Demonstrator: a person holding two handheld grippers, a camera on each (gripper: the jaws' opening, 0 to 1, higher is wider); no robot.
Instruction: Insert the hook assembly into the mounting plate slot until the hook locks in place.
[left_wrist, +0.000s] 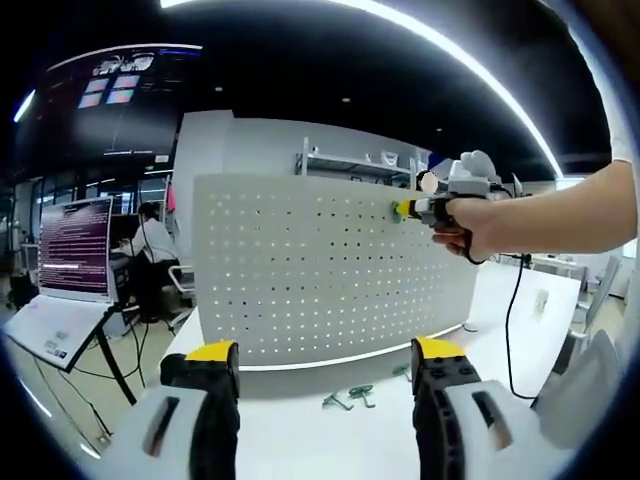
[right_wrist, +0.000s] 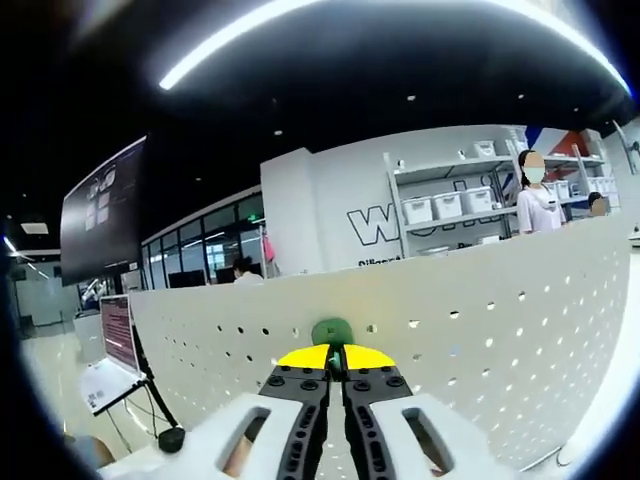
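Right gripper view shows the right claw (right_wrist: 336, 362) clamped on the green hook (right_wrist: 331, 331) at the pegboard (right_wrist: 480, 320), so insertion is underway and needs a firm push, while the left claw (left_wrist: 325, 362) waits wide apart.

One white perforated metal mounting plate (left_wrist: 330, 265) stands on the white surface (left_wrist: 330, 435), with two loose green plastic hooks (left_wrist: 348, 400) lying before it. One more green hook (right_wrist: 332, 333) is pinched in the right claw (right_wrist: 336, 362); two claws in all, counting the left claw (left_wrist: 325, 360)
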